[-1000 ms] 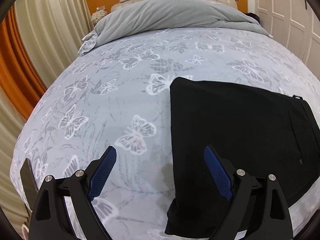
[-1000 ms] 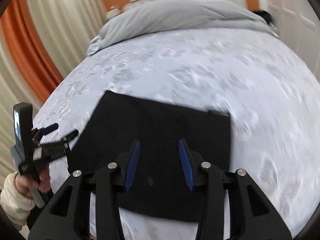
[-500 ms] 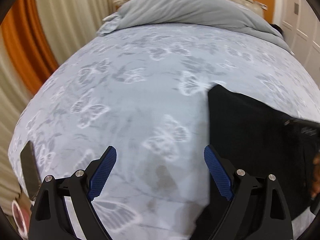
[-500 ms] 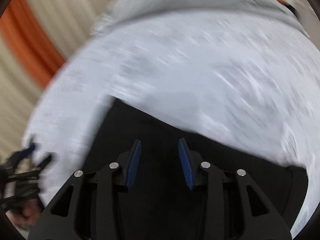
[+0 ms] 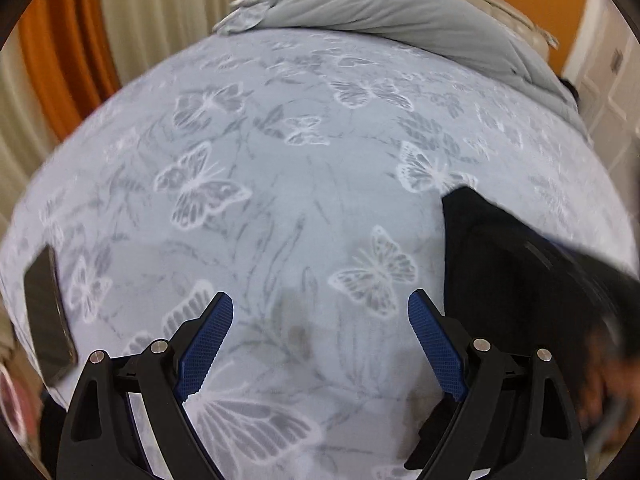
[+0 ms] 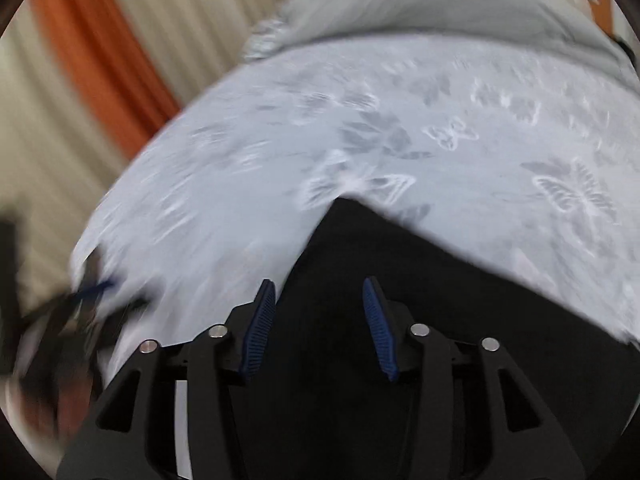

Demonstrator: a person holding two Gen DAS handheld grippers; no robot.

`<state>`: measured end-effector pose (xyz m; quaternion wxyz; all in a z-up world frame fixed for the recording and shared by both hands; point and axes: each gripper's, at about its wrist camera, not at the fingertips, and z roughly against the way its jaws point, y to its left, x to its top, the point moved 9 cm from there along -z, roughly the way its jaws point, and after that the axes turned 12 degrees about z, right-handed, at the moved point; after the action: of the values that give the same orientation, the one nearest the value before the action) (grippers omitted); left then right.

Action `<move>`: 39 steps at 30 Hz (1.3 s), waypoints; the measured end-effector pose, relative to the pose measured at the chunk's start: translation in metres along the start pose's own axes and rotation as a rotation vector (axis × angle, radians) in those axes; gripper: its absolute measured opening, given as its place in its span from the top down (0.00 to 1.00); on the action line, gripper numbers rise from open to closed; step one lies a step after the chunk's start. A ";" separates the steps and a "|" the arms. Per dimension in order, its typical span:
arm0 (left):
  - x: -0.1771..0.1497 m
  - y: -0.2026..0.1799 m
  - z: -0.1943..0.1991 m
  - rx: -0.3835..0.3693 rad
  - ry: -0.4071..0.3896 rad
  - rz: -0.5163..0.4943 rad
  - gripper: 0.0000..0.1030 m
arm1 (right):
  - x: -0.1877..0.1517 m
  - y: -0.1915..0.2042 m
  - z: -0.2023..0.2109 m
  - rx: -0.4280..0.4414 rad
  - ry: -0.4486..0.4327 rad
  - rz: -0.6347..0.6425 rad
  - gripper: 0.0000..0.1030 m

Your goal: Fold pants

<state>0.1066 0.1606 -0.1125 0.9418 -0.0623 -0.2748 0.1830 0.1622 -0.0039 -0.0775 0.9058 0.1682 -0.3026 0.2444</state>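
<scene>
Bed (image 5: 304, 208), one only, spread with a pale grey butterfly-print sheet, filling most of both views. One grey duvet (image 5: 392, 16) bunched along the far end, its right end cut off by the lens rim. Curtains (image 5: 132, 20) at the left, cream and orange folds, too blurred in the right wrist view to count.

Pants (image 6: 400, 320), one black pair, lying flat on the sheet at the near right of the bed; in the left wrist view only a pointed corner (image 5: 500, 264) showing, the rest running out of frame or hidden behind the blurred right rig. Folds and seams hard to make out in the black cloth (one faint stitched line apart).

Two grippers. Left gripper (image 5: 320, 340) spread wide over bare sheet, nothing between its blue pads (image 5: 208, 336), pants just beside its right finger. Right gripper (image 6: 318, 324) parted, jaws just widened, hanging over the pants near their left edge; pads (image 6: 260, 328) not seen pressing the cloth, though contact underneath cannot be told. Seen from the right wrist, left gripper a dark smear (image 6: 76, 312) at the bed's left edge.

One dark phone-like slab (image 5: 48, 312) on the sheet at far left, partly cropped.

No brand, label or writing legible anywhere.
</scene>
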 end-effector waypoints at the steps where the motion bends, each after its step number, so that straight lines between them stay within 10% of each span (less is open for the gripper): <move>1: 0.003 0.005 0.003 -0.005 -0.006 0.025 0.16 | -0.019 0.019 0.021 -0.004 -0.012 0.056 0.37; 8: 0.007 0.013 0.023 -0.010 -0.040 0.073 0.16 | -0.108 0.104 -0.003 -0.130 0.082 0.370 0.37; 12: 0.001 0.011 0.027 -0.012 -0.044 0.044 0.16 | -0.099 0.104 -0.025 -0.294 0.076 0.499 0.85; 17: 0.000 0.024 0.032 -0.024 -0.055 0.037 0.16 | -0.074 0.098 0.040 -0.199 -0.074 0.313 0.92; 21: -0.017 0.015 0.015 -0.062 0.023 -0.006 0.16 | -0.133 0.073 -0.002 -0.044 0.116 0.229 0.85; 23: -0.035 0.000 0.003 -0.115 0.111 -0.031 0.16 | -0.129 0.065 0.025 0.016 0.045 0.128 0.66; 27: -0.069 -0.038 0.006 -0.225 0.178 -0.118 0.16 | -0.131 -0.009 0.117 -0.127 -0.162 -0.142 0.33; 32: -0.099 -0.109 0.039 -0.305 0.054 -0.361 0.16 | -0.211 -0.140 0.159 -0.205 -0.116 -0.635 0.32; 39: -0.198 -0.232 0.053 -0.476 0.102 -0.690 0.15 | -0.212 -0.170 0.110 0.027 0.059 -0.679 0.52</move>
<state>-0.0050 -0.1283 -0.1153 0.9196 -0.1917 -0.2671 -0.2149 0.0558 -0.2657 -0.1539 0.9415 0.2643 -0.1997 -0.0622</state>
